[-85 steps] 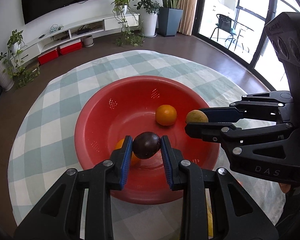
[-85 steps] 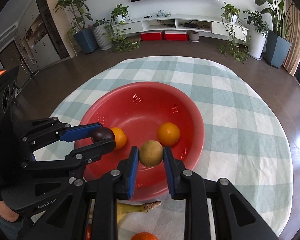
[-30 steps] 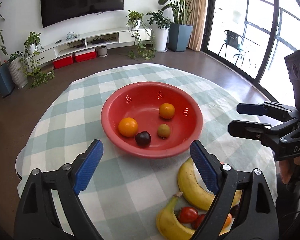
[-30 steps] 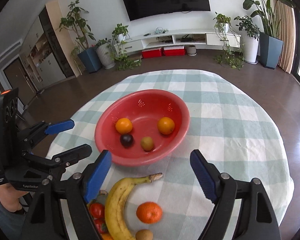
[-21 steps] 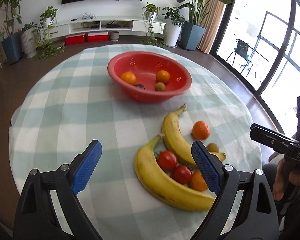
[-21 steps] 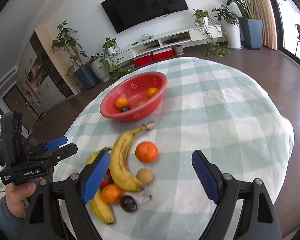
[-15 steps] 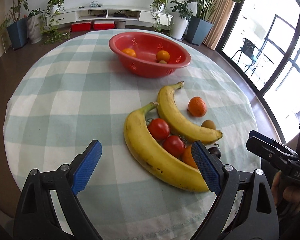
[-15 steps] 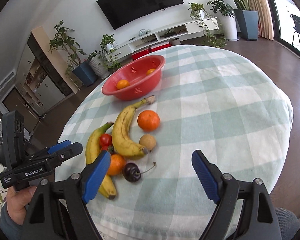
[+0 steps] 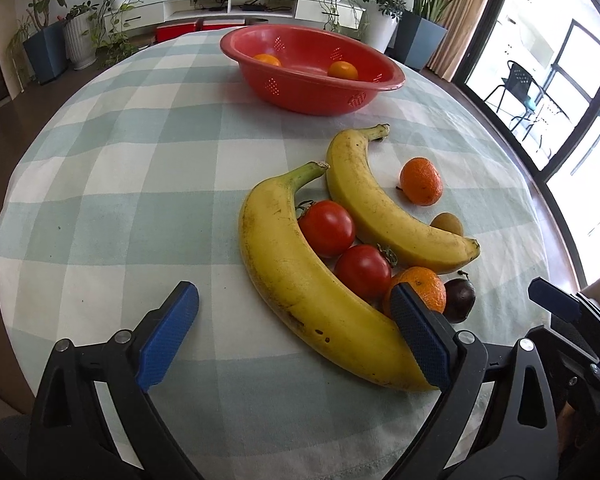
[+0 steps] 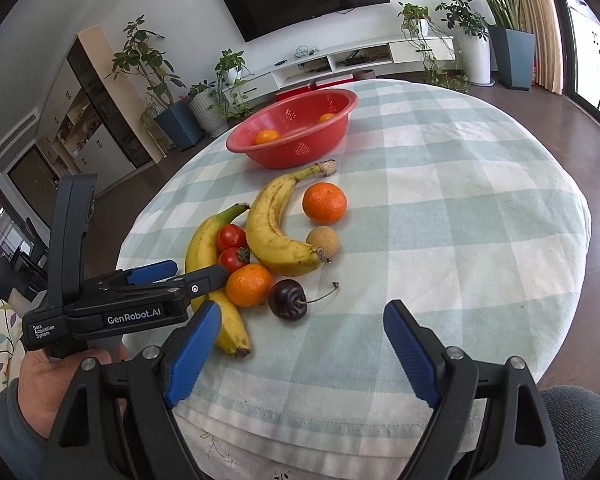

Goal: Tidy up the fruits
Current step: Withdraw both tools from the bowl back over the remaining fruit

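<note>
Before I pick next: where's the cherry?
In the right wrist view the cherry lies on the tablecloth at the pile's near edge, just right of an orange, ahead of the open right gripper.

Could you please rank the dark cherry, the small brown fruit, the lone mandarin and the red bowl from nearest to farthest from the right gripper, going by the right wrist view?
From the right gripper, which is open and empty:
1. Dark cherry, just ahead, slightly left.
2. Small brown fruit, beside the banana's tip.
3. Lone mandarin, just beyond it.
4. Red bowl, at the table's far side.
</note>
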The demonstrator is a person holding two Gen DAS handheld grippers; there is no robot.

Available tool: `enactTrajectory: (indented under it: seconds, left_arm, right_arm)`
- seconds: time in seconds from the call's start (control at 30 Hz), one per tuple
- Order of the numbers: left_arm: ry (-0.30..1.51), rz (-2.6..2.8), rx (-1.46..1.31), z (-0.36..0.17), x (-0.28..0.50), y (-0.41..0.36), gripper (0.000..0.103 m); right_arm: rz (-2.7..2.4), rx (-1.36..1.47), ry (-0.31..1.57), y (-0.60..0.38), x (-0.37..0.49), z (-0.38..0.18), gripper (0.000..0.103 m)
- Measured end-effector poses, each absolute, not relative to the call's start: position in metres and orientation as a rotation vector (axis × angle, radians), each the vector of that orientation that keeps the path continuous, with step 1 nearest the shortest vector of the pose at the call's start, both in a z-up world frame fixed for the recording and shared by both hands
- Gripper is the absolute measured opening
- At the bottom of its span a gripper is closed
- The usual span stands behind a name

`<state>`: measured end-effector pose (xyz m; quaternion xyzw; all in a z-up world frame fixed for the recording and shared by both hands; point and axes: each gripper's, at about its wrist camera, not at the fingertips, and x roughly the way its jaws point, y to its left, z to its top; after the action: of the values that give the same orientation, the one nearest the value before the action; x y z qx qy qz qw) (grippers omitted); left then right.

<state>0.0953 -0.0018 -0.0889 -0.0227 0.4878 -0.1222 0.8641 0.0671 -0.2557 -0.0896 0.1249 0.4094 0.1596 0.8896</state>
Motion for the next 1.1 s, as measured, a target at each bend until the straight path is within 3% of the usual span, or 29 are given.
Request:
enactTrajectory:
  seconds: [0.17, 1.1]
  left_arm:
    - [1.035, -0.264, -0.042, -0.090, 0.098, 0.005, 0.102]
    - [1.090, -0.299, -0.035, -0.090, 0.104, 0.010, 0.100]
  right_arm:
    - [0.358, 0.245, 0.891, -0.246, 0.064, -0.095, 0.086]
    - [0.670, 0.289, 0.955, -0.174, 0.066, -0.112, 0.086]
